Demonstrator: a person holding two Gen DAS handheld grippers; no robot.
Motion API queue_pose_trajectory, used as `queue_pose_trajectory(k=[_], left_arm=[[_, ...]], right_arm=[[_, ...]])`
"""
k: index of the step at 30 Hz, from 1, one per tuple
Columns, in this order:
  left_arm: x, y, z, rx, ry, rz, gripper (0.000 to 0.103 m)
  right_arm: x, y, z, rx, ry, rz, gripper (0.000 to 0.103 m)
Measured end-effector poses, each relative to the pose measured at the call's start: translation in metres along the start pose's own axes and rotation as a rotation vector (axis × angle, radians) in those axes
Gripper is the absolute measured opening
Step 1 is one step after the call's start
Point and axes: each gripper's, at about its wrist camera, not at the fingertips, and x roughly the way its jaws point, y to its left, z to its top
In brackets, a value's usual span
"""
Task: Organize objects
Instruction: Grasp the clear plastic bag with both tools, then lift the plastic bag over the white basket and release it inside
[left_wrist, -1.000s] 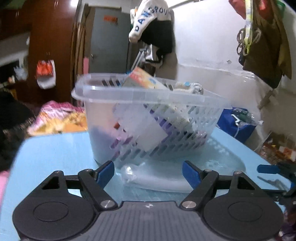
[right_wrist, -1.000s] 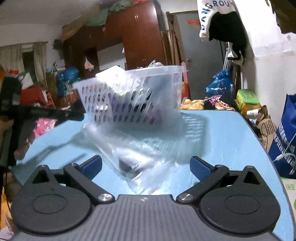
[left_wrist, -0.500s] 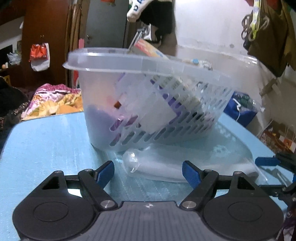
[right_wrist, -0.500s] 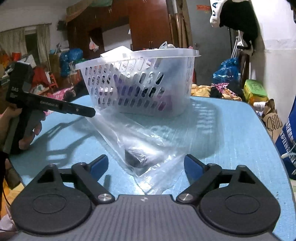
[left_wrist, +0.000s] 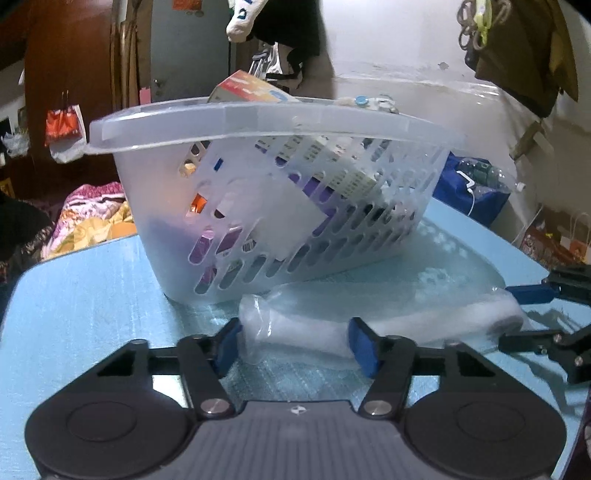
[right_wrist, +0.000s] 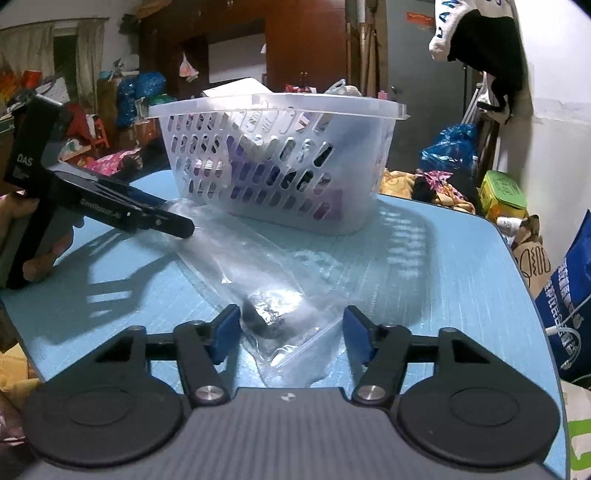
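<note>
1. A clear plastic bag (right_wrist: 266, 280) lies flat on the light blue table (right_wrist: 461, 266), its far end near the foot of the basket and its near end between the right gripper's fingers.
2. Inside the bag, at the near end, sits a small dark object (right_wrist: 264, 319); it is too crumpled over with plastic to identify.
3. In the left wrist view the same bag (left_wrist: 369, 317) stretches across in front of the basket, one bunched end lying between the left gripper's blue pads.
4. The right gripper (right_wrist: 291, 334) is spread wide, one finger on each side of the bag's near end; neither pad presses the plastic.
5. The left gripper (left_wrist: 295, 345) is also spread wide, low over the table, with the bag's end just inside its left pad (left_wrist: 229, 343).
6. Behind the bag stands a translucent slotted basket (right_wrist: 280, 162) on the table, holding boxes and packets; 1 box with a red and yellow face (left_wrist: 247, 88) pokes above its rim.
7. In the right wrist view a hand (right_wrist: 40, 240) grips the left gripper's handle at the left edge.
</note>
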Motion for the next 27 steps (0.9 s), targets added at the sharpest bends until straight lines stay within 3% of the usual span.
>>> queue_pose_trajectory(k=[2, 5, 15, 27], left_arm=[[-0.004, -0.006, -0.002, 0.026, -0.016, 0.015, 0.037], [-0.007, -0.018, -0.004, 0.064, -0.016, 0.025, 0.023], [-0.024, -0.029, -0.01, 0.053, -0.084, 0.032, 0.021], [-0.069, -0.036, -0.008, 0.046, -0.226, 0.047, 0.02]], right_arm=[[0.0, -0.001, 0.0, -0.004, -0.004, 0.009, 0.057], [0.0, -0.001, 0.001, -0.015, -0.007, 0.024, 0.05], [-0.006, -0.001, 0.001, -0.044, -0.048, 0.021, 0.033], [-0.023, 0.006, 0.012, -0.09, -0.134, -0.001, 0.03]])
